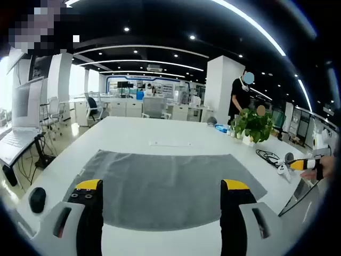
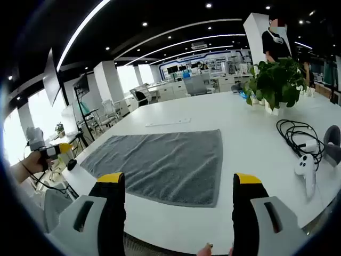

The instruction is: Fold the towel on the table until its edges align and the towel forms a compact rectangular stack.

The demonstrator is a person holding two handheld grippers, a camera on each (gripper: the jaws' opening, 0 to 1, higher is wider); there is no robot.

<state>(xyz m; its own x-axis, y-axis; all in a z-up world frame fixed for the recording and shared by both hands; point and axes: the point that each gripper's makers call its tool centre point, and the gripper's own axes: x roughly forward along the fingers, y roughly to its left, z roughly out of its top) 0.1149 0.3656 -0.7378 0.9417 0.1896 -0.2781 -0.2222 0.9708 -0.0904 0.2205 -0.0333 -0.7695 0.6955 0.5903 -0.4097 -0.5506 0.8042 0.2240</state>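
Basically nothing's folded yet: the grey towel [image 1: 165, 186] lies spread flat in one layer on the white table [image 1: 160, 133], every fold left to do. The left gripper [image 1: 162, 188] and right gripper [image 2: 178, 181] hover near its front edge, jaws wide apart, empty.

Open-plan office: white desks [image 1: 126, 106], swivel chairs [image 1: 94, 106], recessed ceiling lights [image 1: 126, 29]

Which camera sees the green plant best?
The right gripper view: the potted plant looks big and clear there, standing on the white table beyond the grey towel. In the left gripper view the plant is small and far off, near the table's right edge.
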